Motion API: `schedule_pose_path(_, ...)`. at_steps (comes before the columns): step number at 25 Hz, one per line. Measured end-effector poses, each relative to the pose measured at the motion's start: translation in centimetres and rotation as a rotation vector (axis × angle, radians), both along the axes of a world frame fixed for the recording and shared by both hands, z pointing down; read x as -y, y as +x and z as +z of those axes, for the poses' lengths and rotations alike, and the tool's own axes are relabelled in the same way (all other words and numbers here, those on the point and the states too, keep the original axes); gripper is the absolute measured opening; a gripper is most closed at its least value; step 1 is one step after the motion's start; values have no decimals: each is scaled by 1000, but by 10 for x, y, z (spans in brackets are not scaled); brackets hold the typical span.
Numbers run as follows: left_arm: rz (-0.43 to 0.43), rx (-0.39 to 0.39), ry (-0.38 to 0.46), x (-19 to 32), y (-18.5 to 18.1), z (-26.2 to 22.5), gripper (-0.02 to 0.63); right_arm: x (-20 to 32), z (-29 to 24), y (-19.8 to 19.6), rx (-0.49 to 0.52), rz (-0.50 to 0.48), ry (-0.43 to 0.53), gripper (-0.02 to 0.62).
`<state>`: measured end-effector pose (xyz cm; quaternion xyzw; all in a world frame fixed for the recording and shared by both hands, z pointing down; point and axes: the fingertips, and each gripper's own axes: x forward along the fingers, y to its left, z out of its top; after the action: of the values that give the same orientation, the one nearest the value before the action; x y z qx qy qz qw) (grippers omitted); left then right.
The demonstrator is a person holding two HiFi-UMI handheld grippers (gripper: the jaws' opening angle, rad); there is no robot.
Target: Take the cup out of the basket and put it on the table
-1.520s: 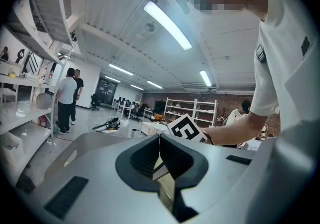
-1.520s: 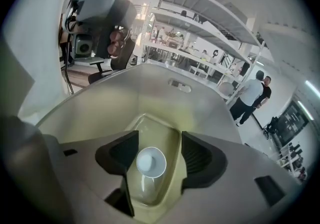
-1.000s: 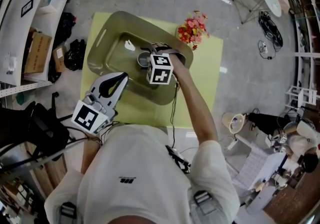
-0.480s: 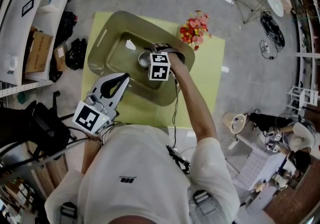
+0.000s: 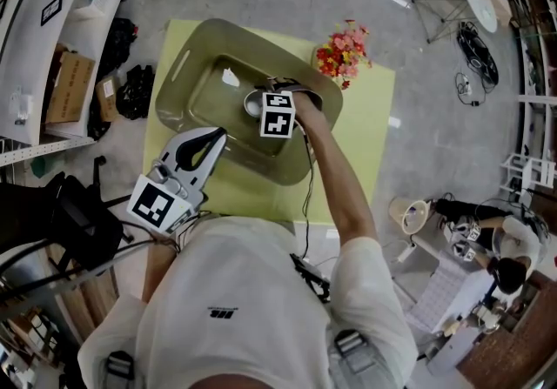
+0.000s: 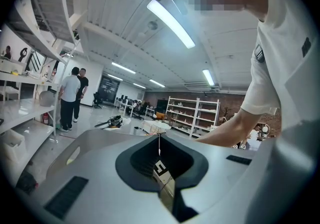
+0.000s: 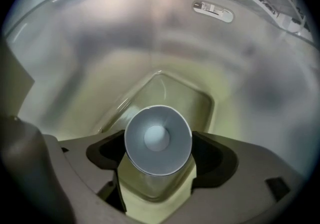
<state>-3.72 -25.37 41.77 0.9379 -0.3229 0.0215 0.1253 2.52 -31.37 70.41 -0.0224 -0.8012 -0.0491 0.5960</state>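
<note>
A grey cup (image 7: 158, 140) stands upright on the floor of the olive basket (image 5: 187, 74). In the head view only part of the cup's rim (image 5: 252, 103) shows beside the marker cube. My right gripper (image 7: 158, 144) points steeply down into the basket and its jaws have just been opening. They stand wide, one on each side of the cup, with no pad seen pressing on it. In the head view the right gripper (image 5: 268, 100) is mostly hidden under its cube. My left gripper (image 5: 216, 135) hovers shut and empty over the basket's near rim, also seen in its own view (image 6: 159, 140).
The basket sits on a yellow-green table top (image 5: 365, 144). A bunch of red and pink flowers (image 5: 339, 52) lies by the basket's far right corner. A white label (image 7: 213, 11) is stuck on the basket's inner wall. Shelves, boxes and cables surround the table.
My right gripper has sunk lower into the basket around the cup. The left gripper has stayed where it was.
</note>
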Motion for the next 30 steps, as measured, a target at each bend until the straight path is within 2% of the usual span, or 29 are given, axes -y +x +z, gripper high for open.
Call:
schedule_pose_path(10, 2, 4, 1, -4, 0, 1, 13, -1, 3, 4, -36, -3, 6, 361)
schedule_pose_path(30, 9, 7, -14, -6, 3, 4, 13, -6, -43, -9, 26, 15, 24, 344)
